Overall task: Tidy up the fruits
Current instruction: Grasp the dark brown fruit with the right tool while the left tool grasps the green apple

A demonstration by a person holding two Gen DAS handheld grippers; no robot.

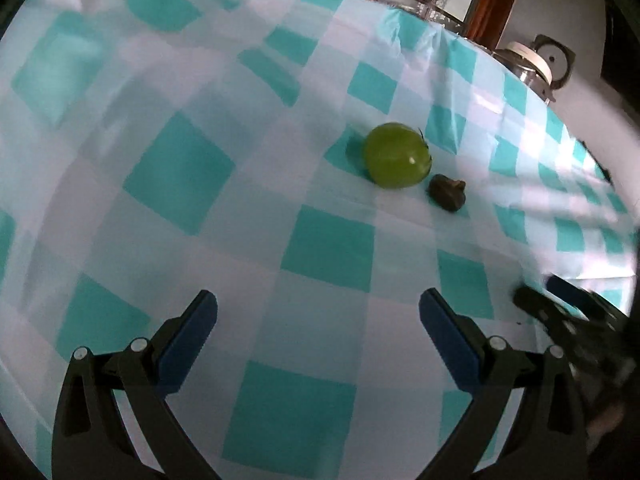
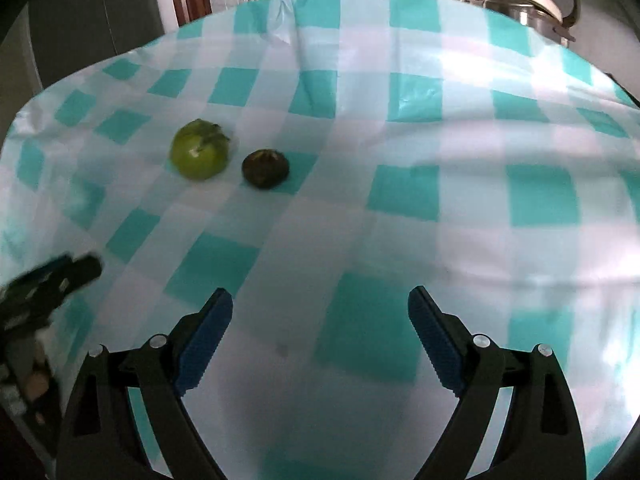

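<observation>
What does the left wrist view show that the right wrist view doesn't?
Only the left wrist view: the left gripper up close, jaws wide open and empty, with the right gripper blurred at its right edge. Only the right wrist view: the right gripper up close, open and empty, with a crumpled fold at the cloth's far edge. Both: the green fruit beside the dark fruit on the checked tablecloth, and a lidded pot behind.
</observation>
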